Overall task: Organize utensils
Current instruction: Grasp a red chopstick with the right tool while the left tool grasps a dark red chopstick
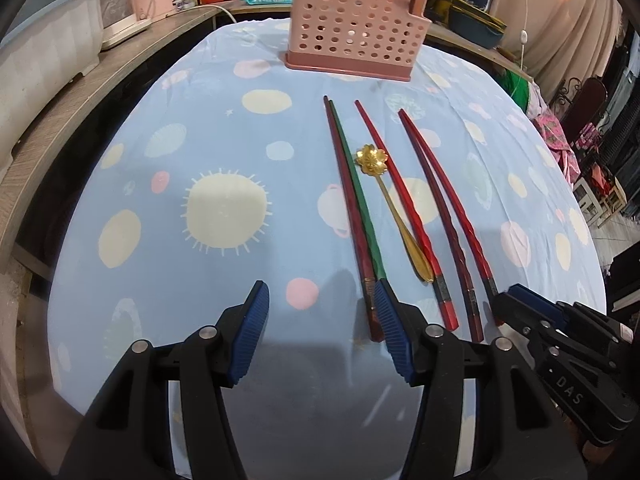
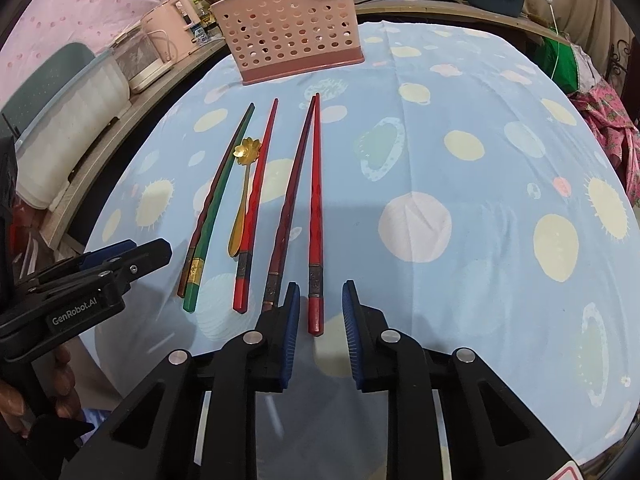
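Several chopsticks lie side by side on the blue tablecloth: a green one beside a dark red one, a red one, and a dark red and a red one further right. A gold flower spoon lies between them; it also shows in the left wrist view. A pink perforated holder stands at the far side with a chopstick in it. My right gripper is open, its jaws either side of the red chopstick's near end. My left gripper is open and empty, near the green chopstick.
A wooden shelf along the left carries a pale storage box and a pink kettle. Pots and bowls stand behind the holder. Clothes and furniture are off the table's right edge.
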